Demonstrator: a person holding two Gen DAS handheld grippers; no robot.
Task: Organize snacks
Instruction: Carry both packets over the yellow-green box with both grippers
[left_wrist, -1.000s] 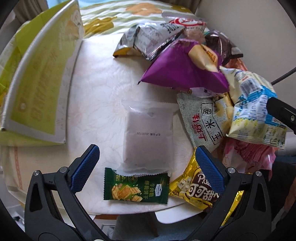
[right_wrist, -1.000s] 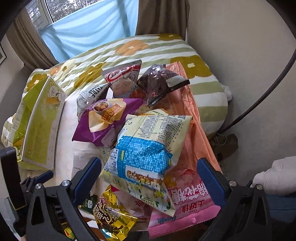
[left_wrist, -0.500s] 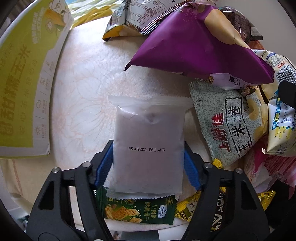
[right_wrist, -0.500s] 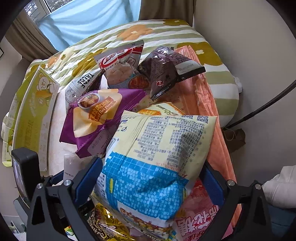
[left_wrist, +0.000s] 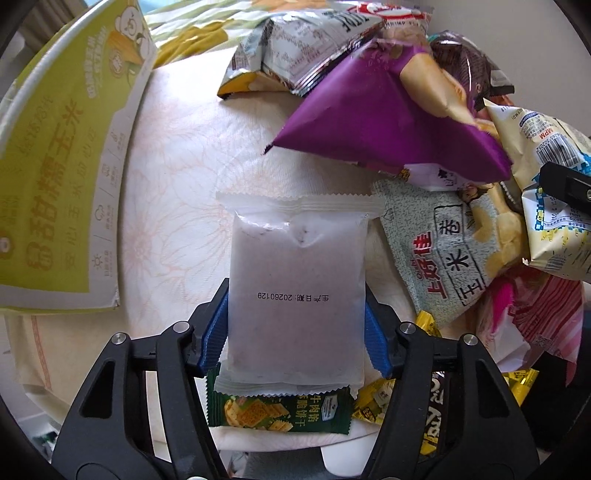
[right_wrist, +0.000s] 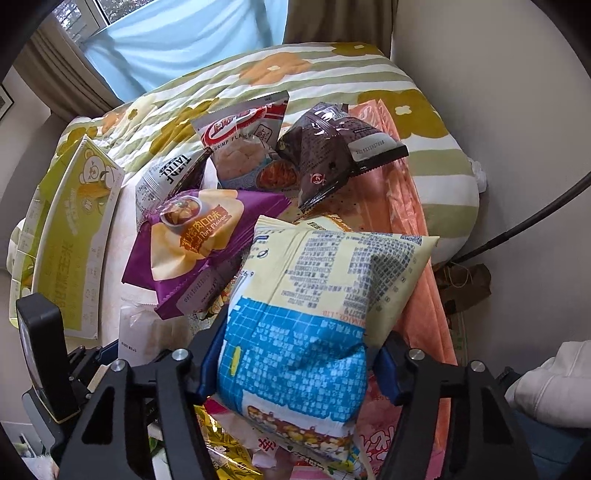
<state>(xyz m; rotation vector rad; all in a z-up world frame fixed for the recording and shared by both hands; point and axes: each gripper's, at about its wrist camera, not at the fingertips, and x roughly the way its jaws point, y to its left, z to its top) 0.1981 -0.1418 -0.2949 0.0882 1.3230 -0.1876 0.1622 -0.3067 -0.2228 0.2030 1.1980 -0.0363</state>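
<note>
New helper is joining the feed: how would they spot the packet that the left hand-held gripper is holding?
Find the big yellow-green box on the left. Just right of it, on the pale tablecloth, the left hand-held gripper clamps a frosted white packet. Unlike the colourful bags beside it, it is plain, bearing only a small black date line.

White pouch (left_wrist: 295, 295) was frosted matt plastic film. Purple bag (left_wrist: 388, 129) and yellow-blue bag (right_wrist: 314, 325) were glossy, crinkled film. Box (left_wrist: 62, 177) was matt cardboard. Gripper pads (left_wrist: 212, 332) looked like ribbed blue rubber; quilt (right_wrist: 295, 74) was soft stitched cloth.
</note>
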